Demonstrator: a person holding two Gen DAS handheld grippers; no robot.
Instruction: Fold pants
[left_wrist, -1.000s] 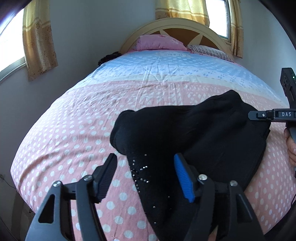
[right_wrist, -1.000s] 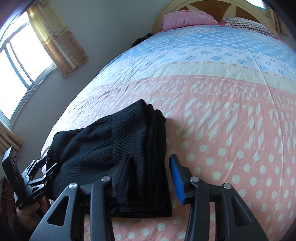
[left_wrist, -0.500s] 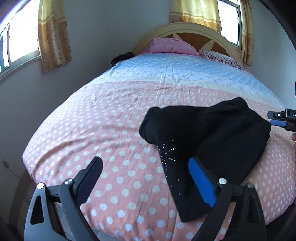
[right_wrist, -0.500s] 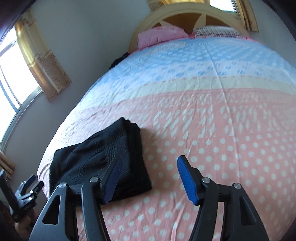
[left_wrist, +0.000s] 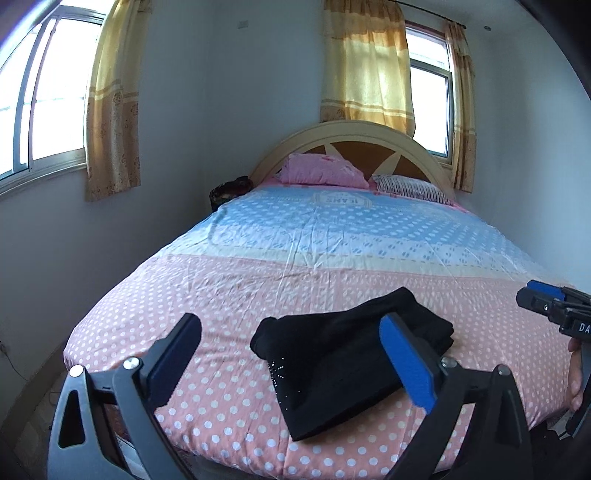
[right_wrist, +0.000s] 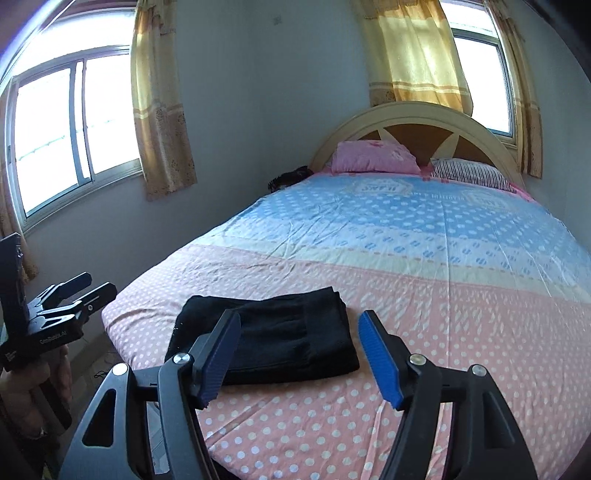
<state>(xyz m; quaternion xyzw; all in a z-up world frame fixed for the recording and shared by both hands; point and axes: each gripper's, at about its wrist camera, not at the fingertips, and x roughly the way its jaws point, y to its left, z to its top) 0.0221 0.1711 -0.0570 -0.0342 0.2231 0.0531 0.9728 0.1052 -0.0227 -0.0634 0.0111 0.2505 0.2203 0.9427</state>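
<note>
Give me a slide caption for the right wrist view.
Folded black pants lie on the polka-dot bed, both grippers open and drawn back.

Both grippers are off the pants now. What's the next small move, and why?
Probably just keep both grippers clear and stop. The black pants lie as a folded stack on the bed, and the left gripper and right gripper, jaws just opened, are empty. At most, flatten the raised left corner.

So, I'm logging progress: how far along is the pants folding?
Looks essentially done: the black pants lie as a compact folded bundle near the bed's foot. Nothing is in hand; left gripper and right gripper have just been opening, empty. At most, squaring it up.
</note>
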